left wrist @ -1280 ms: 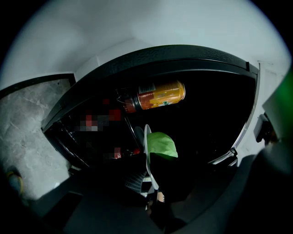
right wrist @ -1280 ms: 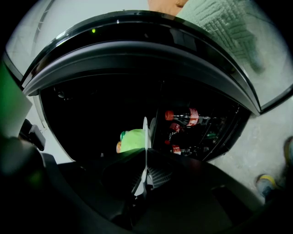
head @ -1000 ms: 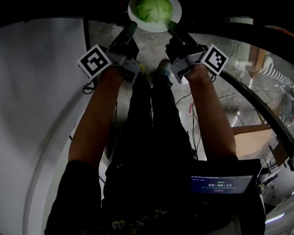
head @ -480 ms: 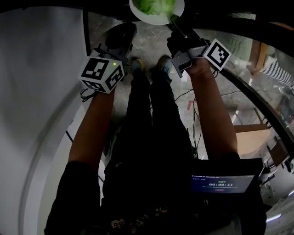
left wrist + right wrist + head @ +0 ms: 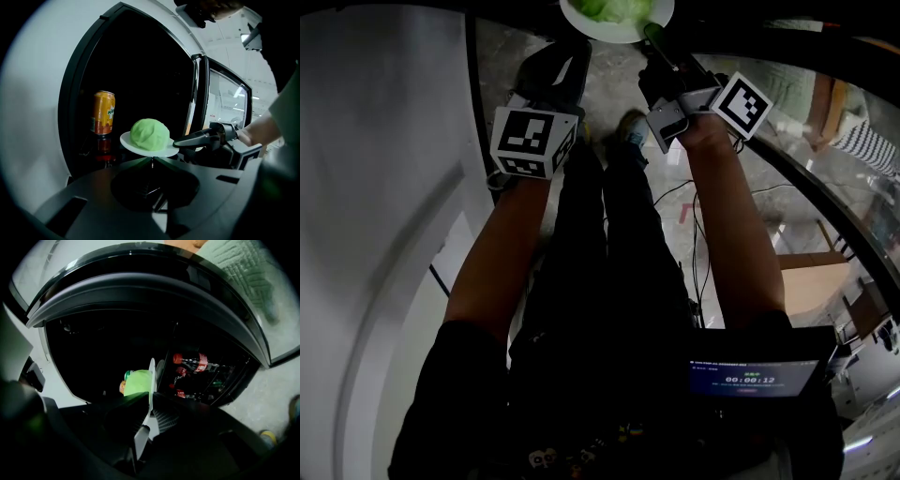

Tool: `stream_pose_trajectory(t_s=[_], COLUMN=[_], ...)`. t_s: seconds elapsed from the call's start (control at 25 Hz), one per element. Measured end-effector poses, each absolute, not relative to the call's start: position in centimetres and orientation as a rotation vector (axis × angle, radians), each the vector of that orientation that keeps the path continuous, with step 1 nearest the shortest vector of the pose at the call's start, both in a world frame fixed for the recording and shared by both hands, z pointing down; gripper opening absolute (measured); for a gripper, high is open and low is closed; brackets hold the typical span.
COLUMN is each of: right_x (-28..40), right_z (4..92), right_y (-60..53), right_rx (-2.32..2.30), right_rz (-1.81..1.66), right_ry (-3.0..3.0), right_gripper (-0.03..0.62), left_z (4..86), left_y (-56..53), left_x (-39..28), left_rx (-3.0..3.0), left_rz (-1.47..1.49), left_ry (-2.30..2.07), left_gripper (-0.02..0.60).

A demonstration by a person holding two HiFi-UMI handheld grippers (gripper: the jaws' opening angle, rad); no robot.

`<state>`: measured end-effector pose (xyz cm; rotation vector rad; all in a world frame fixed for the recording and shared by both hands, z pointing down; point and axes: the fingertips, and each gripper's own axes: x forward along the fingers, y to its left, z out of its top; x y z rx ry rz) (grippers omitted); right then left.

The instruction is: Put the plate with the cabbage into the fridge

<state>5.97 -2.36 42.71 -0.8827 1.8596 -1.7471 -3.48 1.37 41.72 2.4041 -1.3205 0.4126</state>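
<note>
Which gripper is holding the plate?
The right gripper: its jaws are shut on the rim of the plate. The left gripper sits below the plate and off it, jaws together with nothing between them.

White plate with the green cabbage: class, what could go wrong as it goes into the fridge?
Only the right gripper pinches the rim of the round white plate; the left gripper is off it, so it may tilt and the green cabbage may roll off.
The orange drink can stands inside the fridge behind the plate; pushing in could knock it.
</note>
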Motion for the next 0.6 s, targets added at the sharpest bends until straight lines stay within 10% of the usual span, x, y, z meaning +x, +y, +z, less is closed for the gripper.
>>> stream_pose_trajectory(t_s=[0.6], right_x=[6.9], right_z=[42.2], right_y=[0.1], right_rx=[-0.990], right_rz=[-1.608], right_ry=[2.083], right_gripper=[0.015], left_z=[41.7], left_y=[1.0], left_x=[-3.7], left_rx=[2.410], left_rz=[0.397], left_ry=[-1.296], left_gripper=[0.010])
